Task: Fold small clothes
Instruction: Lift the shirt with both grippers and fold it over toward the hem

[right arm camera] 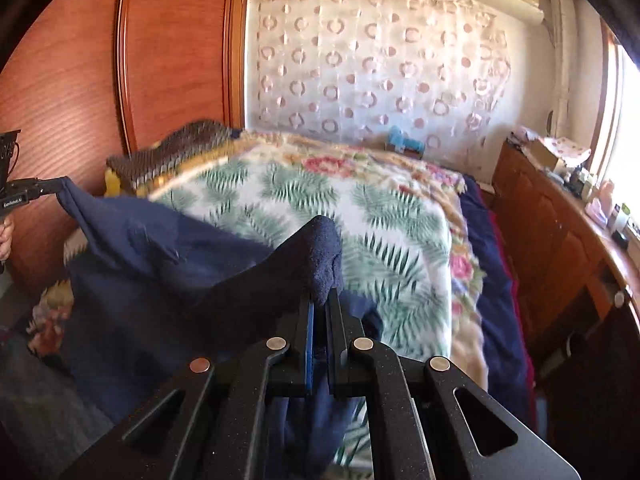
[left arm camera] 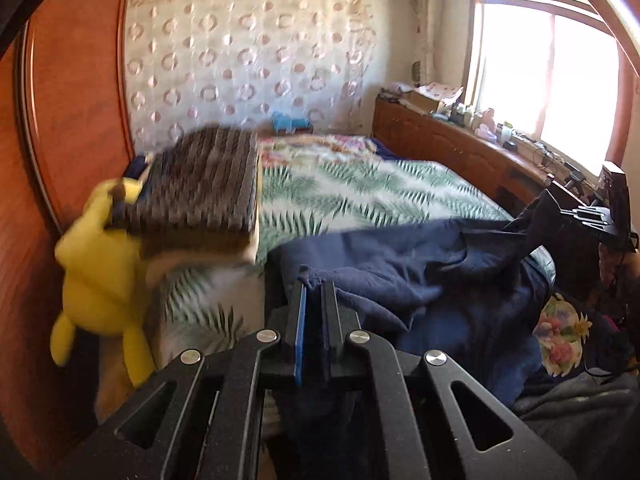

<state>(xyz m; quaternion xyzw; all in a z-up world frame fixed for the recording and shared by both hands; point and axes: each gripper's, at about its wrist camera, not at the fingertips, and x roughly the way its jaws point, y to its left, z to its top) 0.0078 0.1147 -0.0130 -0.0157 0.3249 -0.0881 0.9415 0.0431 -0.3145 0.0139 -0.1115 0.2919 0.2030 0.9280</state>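
one navy garment (left arm camera: 400, 276) hung stretched between two grippers above the bed (left arm camera: 360, 196), sagging onto the fern-print blanket (right arm camera: 320, 200). the left gripper (left arm camera: 314, 284) had its jaws pinched narrow on one edge of the cloth, a little tuft poking out past the tips. the right gripper (right arm camera: 322, 296) was likewise clamped on another corner, which bunched up over its fingertips. one yellow plush toy (left arm camera: 100, 276) leaned against the wooden wardrobe (left arm camera: 68, 120), beside one brown ribbed cushion (left arm camera: 204, 192). one small blue toy (right arm camera: 400, 142) sat at the far end by the curtain (right arm camera: 372, 68). one window (left arm camera: 548, 80) shone above one long sideboard (left arm camera: 452, 140).
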